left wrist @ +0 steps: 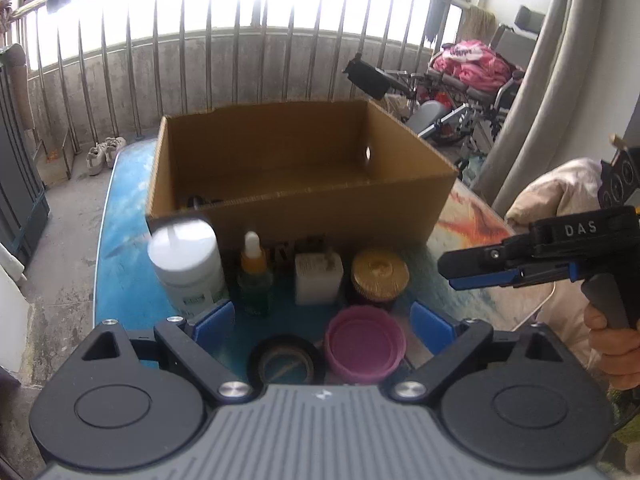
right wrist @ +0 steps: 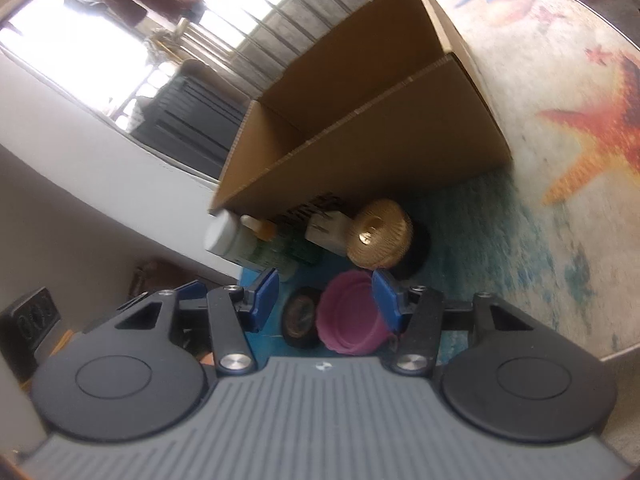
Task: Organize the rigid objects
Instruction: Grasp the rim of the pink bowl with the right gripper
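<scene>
Just ahead of the left claw (left wrist: 323,320), its jaws wide apart and empty, lay the pink lid (left wrist: 363,343) beside a tape roll (left wrist: 286,361). The right claw (right wrist: 326,300), half apart and also empty, hung just as near on the worktop (right wrist: 520,216), short of the cardboard box (left wrist: 296,184).

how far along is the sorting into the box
Early, it seems. One dark item shows inside the cardboard box; the rest is hidden. Both grippers, left and right, are open and empty. Still outside: white jar, dropper bottle, white block, gold-lidded jar, pink lid, tape roll.
</scene>
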Action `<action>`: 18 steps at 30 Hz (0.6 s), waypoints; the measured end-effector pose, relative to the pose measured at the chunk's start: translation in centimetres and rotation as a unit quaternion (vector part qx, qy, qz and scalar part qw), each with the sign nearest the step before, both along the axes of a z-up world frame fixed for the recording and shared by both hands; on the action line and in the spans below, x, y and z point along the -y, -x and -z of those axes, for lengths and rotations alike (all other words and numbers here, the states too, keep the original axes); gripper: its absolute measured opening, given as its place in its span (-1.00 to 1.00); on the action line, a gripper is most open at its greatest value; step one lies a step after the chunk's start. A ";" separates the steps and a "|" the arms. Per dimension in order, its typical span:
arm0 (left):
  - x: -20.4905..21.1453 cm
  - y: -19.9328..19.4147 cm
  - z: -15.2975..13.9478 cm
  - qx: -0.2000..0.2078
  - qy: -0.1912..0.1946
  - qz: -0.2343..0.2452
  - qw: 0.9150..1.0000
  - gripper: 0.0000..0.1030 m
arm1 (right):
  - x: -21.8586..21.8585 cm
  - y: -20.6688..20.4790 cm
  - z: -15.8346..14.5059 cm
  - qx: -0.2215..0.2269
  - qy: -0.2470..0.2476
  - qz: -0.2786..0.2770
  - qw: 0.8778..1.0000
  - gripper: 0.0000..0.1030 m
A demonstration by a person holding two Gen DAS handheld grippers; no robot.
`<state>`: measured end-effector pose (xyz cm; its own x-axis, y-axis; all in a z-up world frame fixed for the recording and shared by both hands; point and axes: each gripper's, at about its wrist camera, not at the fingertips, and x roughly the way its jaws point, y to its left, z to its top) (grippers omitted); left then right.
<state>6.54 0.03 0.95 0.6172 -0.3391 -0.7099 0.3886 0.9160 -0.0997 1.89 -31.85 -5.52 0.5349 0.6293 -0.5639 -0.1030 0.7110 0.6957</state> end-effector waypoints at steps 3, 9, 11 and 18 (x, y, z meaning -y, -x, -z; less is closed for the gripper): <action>2.1 0.8 2.7 -0.015 -0.032 0.033 0.999 0.86 | -1.5 -0.4 1.3 -0.004 0.040 0.001 0.999 0.00; 5.2 1.7 5.7 -0.036 -0.063 0.077 0.994 0.76 | -3.6 -1.7 2.5 0.005 0.113 -0.027 0.993 -0.14; 5.7 1.4 6.4 -0.046 -0.069 0.075 0.994 0.60 | -4.1 -2.3 3.0 0.001 0.119 -0.033 0.992 -0.21; 6.8 0.2 7.7 -0.058 -0.111 0.055 0.991 0.24 | -5.1 -3.3 4.3 -0.010 0.129 -0.053 0.990 -0.57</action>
<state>6.29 -6.78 -6.70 0.4958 -0.2269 -0.8383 0.4854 0.8728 0.0509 5.24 -26.75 -9.78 0.4610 0.5151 -0.7226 -0.1746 0.8510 0.4953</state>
